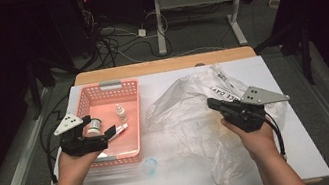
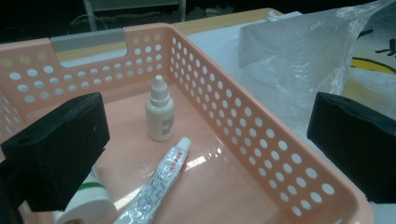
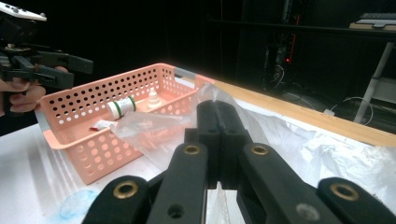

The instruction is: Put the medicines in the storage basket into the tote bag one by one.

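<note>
Pink plastic: the basket [image 1: 84, 103] with round holes in its walls stands on the left part of the white bench [image 1: 309, 149], a grey handle strip on its far wall
Inside the basket: a small white dropper bottle [image 2: 159, 110] stands upright near the far wall; a tube [image 2: 161, 182] lies flat just beside it, cap toward the bottle; a white jar with a green band [image 2: 88, 201] lies on its side at the near left
Clear plastic bag [image 1: 191, 113]: crumpled, spread over the middle and right of the bench, its left edge just beside the basket; some print shows on it
Left gripper [image 1: 110, 130]: held over the near part of the basket, its fingers [image 2: 60, 149] stand wide apart with nothing between them; in the left gripper view one finger is above the basket floor and the other is outside the right wall
Right gripper [image 1: 211, 103]: held over the bag, pointing toward the basket; its fingers [image 3: 219, 135] are pressed together, and a fold of the bag is pinched between them and pulled up from the bench
Blue stain [image 1: 150, 166]: a small round mark on the bench, just in front of the basket
</note>
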The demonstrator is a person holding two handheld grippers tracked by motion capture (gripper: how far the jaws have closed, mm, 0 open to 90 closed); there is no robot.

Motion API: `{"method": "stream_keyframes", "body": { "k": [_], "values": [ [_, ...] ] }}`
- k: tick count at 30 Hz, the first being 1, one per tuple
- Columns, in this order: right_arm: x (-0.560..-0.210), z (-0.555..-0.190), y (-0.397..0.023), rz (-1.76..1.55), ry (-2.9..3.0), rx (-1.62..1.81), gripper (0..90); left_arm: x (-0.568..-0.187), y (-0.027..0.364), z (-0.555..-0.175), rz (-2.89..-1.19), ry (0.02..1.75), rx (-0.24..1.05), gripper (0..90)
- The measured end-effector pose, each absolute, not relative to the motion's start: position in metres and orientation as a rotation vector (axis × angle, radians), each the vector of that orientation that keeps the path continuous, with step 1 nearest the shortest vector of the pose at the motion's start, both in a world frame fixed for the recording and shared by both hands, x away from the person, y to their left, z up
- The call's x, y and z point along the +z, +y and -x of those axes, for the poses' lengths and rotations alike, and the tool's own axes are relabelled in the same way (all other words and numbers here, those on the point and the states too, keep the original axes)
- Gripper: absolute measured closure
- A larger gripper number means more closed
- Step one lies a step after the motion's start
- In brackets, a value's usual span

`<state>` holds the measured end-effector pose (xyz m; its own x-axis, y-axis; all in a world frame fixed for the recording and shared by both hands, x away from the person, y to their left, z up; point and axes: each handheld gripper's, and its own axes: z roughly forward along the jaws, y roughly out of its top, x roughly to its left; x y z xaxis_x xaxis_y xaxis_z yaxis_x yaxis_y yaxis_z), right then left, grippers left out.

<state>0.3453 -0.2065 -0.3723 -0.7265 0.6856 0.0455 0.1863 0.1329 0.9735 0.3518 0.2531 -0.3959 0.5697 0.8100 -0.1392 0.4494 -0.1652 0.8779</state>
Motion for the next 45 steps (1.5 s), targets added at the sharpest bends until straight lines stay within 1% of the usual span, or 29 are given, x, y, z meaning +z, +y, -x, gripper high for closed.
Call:
{"method": "stream_keyframes", "body": {
  "k": [8, 11, 14, 15, 16, 17, 19, 20, 21, 24, 25, 27, 30, 32, 34, 36, 41, 45],
  "values": [
    [-0.373, -0.346, -0.206, -0.823, 2.004, 1.616, 90.0, -0.39, 0.253, -0.37, -1.808, 1.05, 0.446, 0.0],
    [-0.374, -0.345, -0.207, -0.824, 2.015, 1.611, 90.0, -0.394, 0.254, -0.378, -1.812, 1.079, 0.415, 0.1],
    [-0.374, -0.344, -0.209, -0.832, 2.007, 1.627, 90.0, -0.398, 0.255, -0.387, -1.826, 1.097, 0.384, 6.6],
    [-0.374, -0.344, -0.21, -0.827, 2.004, 1.625, 90.0, -0.398, 0.256, -0.389, -1.834, 1.098, 0.377, 10.9],
    [-0.372, -0.343, -0.211, -0.826, 1.997, 1.63, 90.0, -0.398, 0.257, -0.391, -1.831, 1.112, 0.386, 21.8],
    [-0.372, -0.343, -0.211, -0.826, 1.997, 1.63, 90.0, -0.398, 0.259, -0.393, -1.829, 1.111, 0.377, 21.8],
    [-0.371, -0.343, -0.212, -0.828, 1.99, 1.634, 90.0, -0.4, 0.261, -0.4, -1.844, 1.132, 0.343, 35.1],
    [-0.371, -0.343, -0.213, -0.827, 1.991, 1.634, 90.0, -0.402, 0.262, -0.403, -1.857, 1.147, 0.316, 37.0],
    [-0.371, -0.343, -0.213, -0.832, 1.993, 1.634, 90.0, -0.404, 0.262, -0.406, -1.87, 1.164, 0.3, 41.4],
    [-0.372, -0.344, -0.212, -0.83, 1.996, 1.631, 90.0, -0.406, 0.26, -0.411, -1.911, 1.211, 0.322, 52.0],
    [-0.372, -0.344, -0.211, -0.83, 1.996, 1.631, 90.0, -0.407, 0.259, -0.413, -1.929, 1.228, 0.319, 59.1],
    [-0.371, -0.343, -0.211, -0.835, 1.992, 1.635, 90.0, -0.409, 0.256, -0.418, -1.976, 1.245, 0.302, 69.3],
    [-0.37, -0.344, -0.211, -0.828, 1.992, 1.643, 90.0, -0.413, 0.252, -0.426, -2.05, 1.285, 0.265, 79.4],
    [-0.371, -0.344, -0.21, -0.829, 1.996, 1.645, 90.0, -0.415, 0.247, -0.432, -2.12, 1.311, 0.264, 88.1],
    [-0.371, -0.344, -0.21, -0.825, 1.998, 1.642, 90.0, -0.417, 0.243, -0.436, -2.18, 1.329, 0.273, 88.3],
    [-0.371, -0.344, -0.209, -0.827, 1.998, 1.642, 90.0, -0.419, 0.24, -0.441, -2.237, 1.353, 0.257, 88.7],
    [-0.371, -0.344, -0.208, -0.82, 2.004, 1.642, 90.0, -0.424, 0.237, -0.449, -2.343, 1.395, 0.264, 88.7],
    [-0.37, -0.344, -0.208, -0.81, 2.002, 1.644, 90.0, -0.43, 0.236, -0.452, -2.393, 1.41, 0.22, 88.7]
  ]
}}
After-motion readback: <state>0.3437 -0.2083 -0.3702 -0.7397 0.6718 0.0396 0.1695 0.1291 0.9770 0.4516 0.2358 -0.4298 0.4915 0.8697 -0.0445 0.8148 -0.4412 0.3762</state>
